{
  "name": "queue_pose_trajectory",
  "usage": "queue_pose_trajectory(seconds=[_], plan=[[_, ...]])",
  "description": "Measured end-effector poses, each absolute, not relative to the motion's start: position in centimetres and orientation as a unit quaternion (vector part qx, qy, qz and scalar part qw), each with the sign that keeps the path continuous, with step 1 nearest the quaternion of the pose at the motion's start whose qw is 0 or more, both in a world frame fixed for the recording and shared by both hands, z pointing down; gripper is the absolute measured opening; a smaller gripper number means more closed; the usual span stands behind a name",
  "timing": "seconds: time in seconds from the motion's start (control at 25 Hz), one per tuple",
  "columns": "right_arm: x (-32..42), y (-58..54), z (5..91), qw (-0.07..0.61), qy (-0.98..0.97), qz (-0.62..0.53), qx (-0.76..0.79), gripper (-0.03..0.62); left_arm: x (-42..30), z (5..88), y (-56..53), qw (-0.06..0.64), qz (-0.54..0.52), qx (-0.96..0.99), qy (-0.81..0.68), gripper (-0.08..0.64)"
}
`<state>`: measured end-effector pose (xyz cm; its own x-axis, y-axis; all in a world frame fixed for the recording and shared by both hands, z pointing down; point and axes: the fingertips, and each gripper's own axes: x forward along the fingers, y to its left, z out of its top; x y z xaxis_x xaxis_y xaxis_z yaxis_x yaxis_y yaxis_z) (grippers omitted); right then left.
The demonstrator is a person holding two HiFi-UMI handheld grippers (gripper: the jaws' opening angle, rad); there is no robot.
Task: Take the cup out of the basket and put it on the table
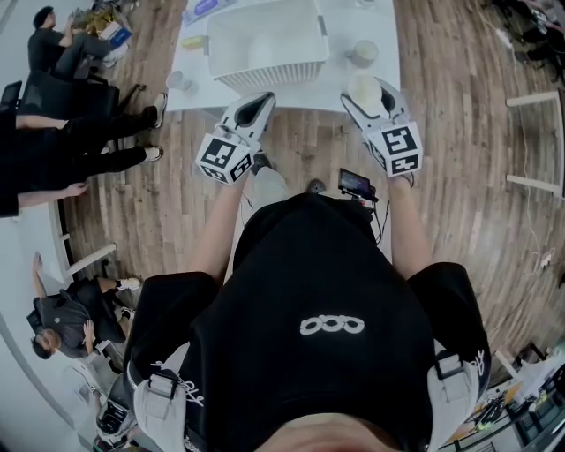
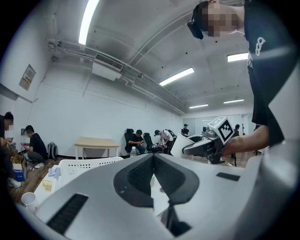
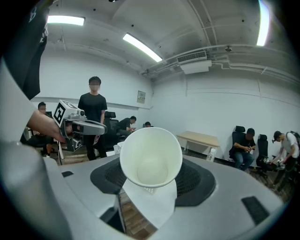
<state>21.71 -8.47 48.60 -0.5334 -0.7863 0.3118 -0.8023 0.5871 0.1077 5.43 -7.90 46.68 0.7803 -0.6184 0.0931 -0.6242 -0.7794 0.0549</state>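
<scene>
- One white rectangular table (image 1: 375,26) fills the upper middle of the head view, with wood-plank floor around it.
- One white slatted plastic basket (image 1: 265,75) stands on it at top centre. The left gripper view shows its perforated rim (image 2: 86,164) at lower left.
- There are two white grippers, each with a black-and-white marker cube, side by side in the head view's middle, both reaching toward the table's near edge.
- The left gripper (image 2: 153,161) has its dark pads pressed together with nothing between them. In the head view it points at the basket's front wall.
- The right gripper (image 1: 371,101) has its jaws wide and clamped on the sides of a white paper cup (image 3: 151,157).
- I count three cups: the gripped one, a second pale cup (image 1: 362,53) upright on the table right of the basket, and a small one (image 1: 177,79) at the table's left edge.
- The gripped cup is outside the basket, in the air over the table's near edge, to the right of the basket.
- Only the right gripper view looks into the cup's round open mouth, which faces back along the jaws. It is plain, smooth and empty inside.
- The head view gives just its rounded white top between the fingers.
- Each gripper view catches the other gripper at its edge, held in a bare hand.
</scene>
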Motion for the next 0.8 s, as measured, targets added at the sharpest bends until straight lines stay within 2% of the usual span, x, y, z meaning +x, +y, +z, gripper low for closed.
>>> queue_pose_trajectory(seconds=[0.8], plan=[[21.4,-2.7,51.2,0.174,-0.878,0.052,0.443,0.296,5.4,47.8,-3.2,0.046,0.041,0.938,-0.341,0.009]])
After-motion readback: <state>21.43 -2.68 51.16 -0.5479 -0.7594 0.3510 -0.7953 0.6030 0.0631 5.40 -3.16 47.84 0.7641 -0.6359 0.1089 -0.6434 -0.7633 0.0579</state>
